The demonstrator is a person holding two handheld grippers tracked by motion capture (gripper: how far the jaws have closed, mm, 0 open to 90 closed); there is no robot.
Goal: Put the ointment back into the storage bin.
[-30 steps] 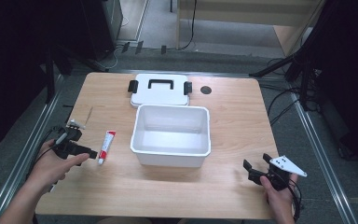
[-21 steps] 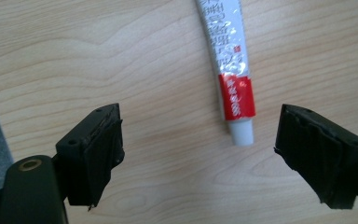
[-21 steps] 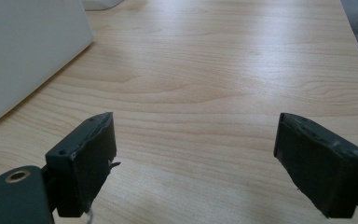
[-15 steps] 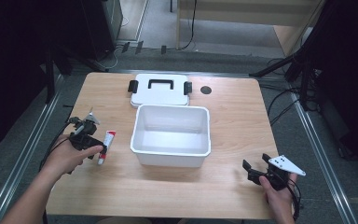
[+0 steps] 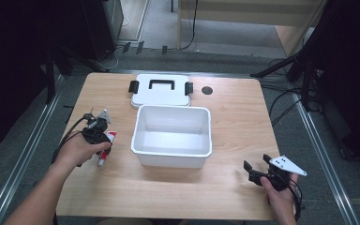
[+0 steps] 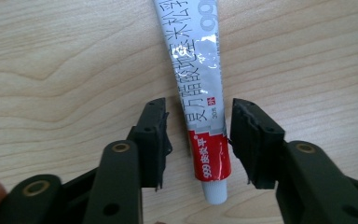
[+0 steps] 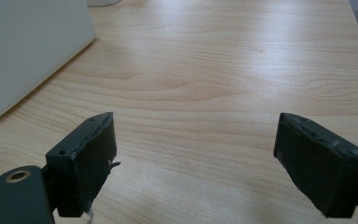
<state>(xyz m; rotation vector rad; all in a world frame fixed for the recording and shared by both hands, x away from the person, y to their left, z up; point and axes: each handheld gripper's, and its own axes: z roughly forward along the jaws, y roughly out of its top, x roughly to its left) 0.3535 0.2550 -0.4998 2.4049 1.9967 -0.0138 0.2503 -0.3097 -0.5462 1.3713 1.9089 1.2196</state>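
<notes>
I have the wooden table (image 5: pixel 225 108) filling the middle of the high view, pale grain running across it. At its centre sits the white bin (image 5: pixel 172 136), open-topped, with bare walls and a bare floor. Just above the bin in the frame lies the white lid (image 5: pixel 161 90), flat, with a black handle and a black latch at each end; its near edge lies just beside the bin's far rim. To the right of the lid, a small dark round hole (image 5: pixel 207 90) marks the tabletop.

At lower right of the high view I hold the right gripper (image 5: pixel 255 171) near the table's front edge, well apart from the bin, its grey three-cornered plate on top. In the right gripper view (image 7: pixel 193 163) its jaws stand wide apart over bare wood, with the bin's white wall (image 7: pixel 28 51) in the upper left corner.

At mid left of the high view my left gripper (image 5: pixel 104 143) is down over the tube (image 5: pixel 107 147), which lies flat on the table left of the bin. In the left gripper view the tube (image 6: pixel 205 107) runs from top centre down to its white cap at the bottom, red band near the cap, silver and white body with printed characters above. The left gripper (image 6: pixel 198 140) straddles the red band; its jaws have just been closing, yet a sliver of wood shows on either side, so they are not pressing the tube.
</notes>
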